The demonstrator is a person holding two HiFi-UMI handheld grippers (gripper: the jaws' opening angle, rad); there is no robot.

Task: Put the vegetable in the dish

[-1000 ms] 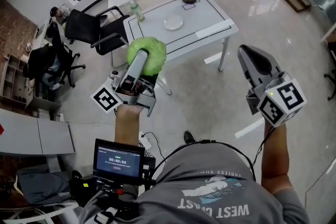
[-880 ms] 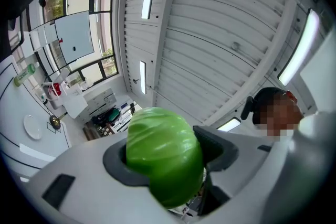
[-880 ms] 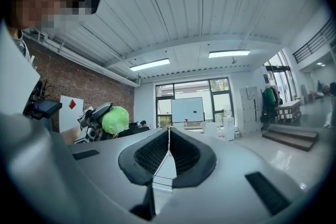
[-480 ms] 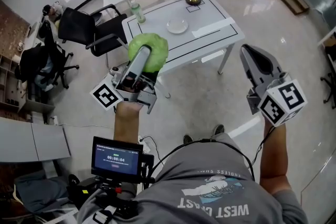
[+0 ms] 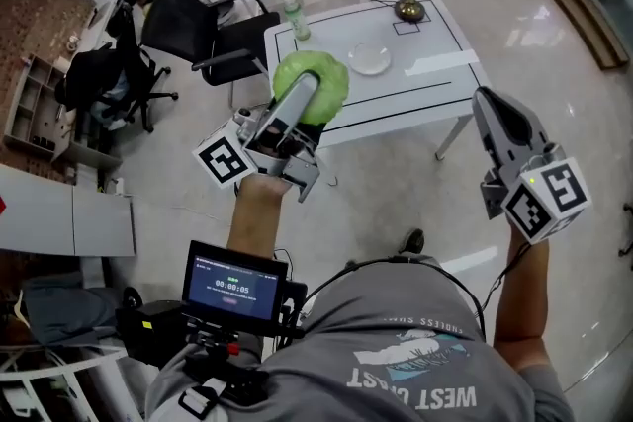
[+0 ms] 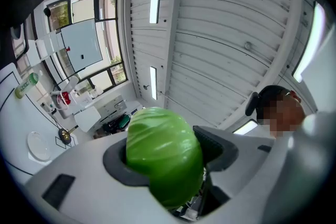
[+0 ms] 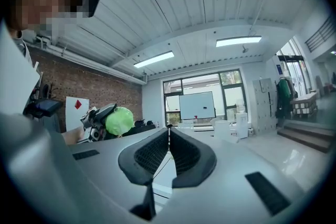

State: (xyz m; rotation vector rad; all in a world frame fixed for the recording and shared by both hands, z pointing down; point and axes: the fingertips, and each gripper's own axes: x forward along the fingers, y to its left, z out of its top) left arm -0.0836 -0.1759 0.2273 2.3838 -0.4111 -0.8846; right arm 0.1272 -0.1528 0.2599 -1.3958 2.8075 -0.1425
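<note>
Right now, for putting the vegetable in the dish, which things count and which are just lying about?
For the job: green cabbage, clamped in the left gripper; white dish on the white table.
Lying about: green bottle; brass ornament; black chair; right gripper, shut and empty.

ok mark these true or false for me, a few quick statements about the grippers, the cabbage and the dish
1. The left gripper is clamped on a green cabbage. True.
2. The right gripper holds the dish. False: its jaws are together with nothing between them, and the dish sits on the white table.
3. The cabbage lies in the dish. False: the dish is empty, and the cabbage is in the air in the left gripper.
4. A greenish bottle stands upright on the table. True.
</note>
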